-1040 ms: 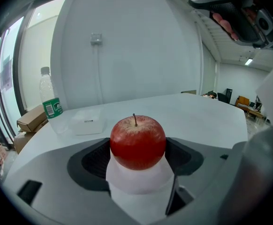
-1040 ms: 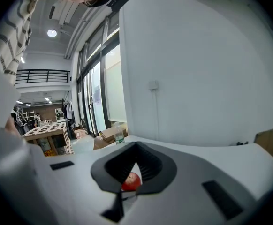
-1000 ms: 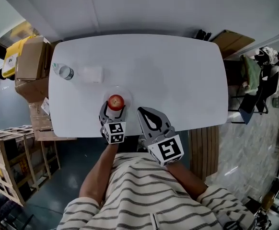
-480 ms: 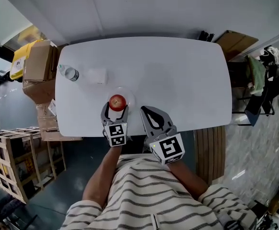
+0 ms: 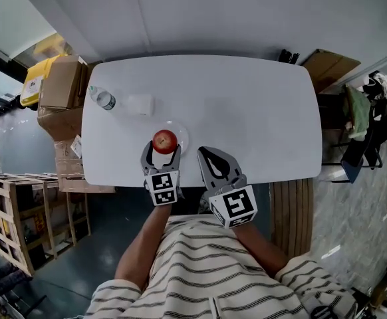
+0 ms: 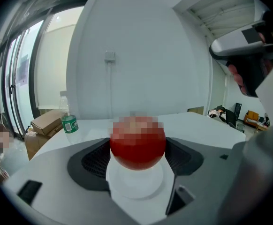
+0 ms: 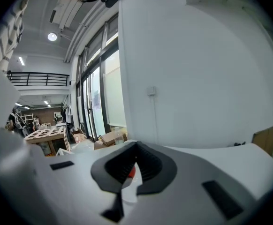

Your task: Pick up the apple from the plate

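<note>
At the near edge of a white table, we find the apple resting on a small pale plate, set between the spread jaws of the left gripper. The jaws stand wide, one dark pad on either side of the fruit and close to its flanks; we cannot tell whether they touch it. Just to the right, the right gripper sits over the table's near edge, clear of the plate, its jaws drawn together at the tips with nothing between them. A water bottle stands well apart, near the far left corner.
</note>
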Action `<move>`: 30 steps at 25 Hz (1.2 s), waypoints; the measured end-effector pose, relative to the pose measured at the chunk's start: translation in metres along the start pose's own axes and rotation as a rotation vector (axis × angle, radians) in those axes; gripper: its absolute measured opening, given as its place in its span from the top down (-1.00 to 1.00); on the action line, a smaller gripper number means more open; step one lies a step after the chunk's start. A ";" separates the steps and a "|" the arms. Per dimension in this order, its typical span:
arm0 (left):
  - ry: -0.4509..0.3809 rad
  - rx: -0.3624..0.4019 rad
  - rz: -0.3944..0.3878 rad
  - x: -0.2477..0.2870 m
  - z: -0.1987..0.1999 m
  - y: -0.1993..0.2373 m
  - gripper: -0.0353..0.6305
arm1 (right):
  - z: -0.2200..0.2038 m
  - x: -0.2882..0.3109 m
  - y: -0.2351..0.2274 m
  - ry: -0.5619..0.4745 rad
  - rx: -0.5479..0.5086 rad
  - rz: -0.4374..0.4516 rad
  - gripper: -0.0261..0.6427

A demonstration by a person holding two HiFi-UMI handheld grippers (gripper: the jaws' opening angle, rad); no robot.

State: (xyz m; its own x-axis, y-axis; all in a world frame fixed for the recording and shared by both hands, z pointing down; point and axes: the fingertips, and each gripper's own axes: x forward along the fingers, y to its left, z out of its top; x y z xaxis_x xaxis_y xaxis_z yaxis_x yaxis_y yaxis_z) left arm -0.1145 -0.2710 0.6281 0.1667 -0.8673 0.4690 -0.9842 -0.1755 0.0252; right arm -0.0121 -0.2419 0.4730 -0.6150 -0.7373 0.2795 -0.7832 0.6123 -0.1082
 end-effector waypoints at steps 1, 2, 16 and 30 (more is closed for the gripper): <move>-0.005 -0.004 0.003 -0.003 0.004 0.001 -0.23 | 0.001 -0.001 0.001 -0.004 -0.002 0.001 0.89; -0.011 -0.008 0.005 -0.006 0.007 0.001 -0.23 | 0.003 -0.002 0.003 -0.009 -0.005 0.002 0.89; -0.081 -0.027 0.026 -0.054 0.058 0.002 -0.23 | 0.020 -0.015 0.015 -0.062 0.011 -0.001 0.89; -0.206 -0.039 0.019 -0.108 0.111 -0.006 -0.23 | 0.032 -0.028 0.026 -0.092 -0.005 -0.015 0.89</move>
State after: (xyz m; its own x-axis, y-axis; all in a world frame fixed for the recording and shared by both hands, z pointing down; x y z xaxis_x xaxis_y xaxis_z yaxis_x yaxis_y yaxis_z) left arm -0.1201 -0.2278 0.4796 0.1528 -0.9479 0.2795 -0.9882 -0.1432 0.0545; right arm -0.0182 -0.2140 0.4314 -0.6092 -0.7695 0.1918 -0.7921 0.6021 -0.1003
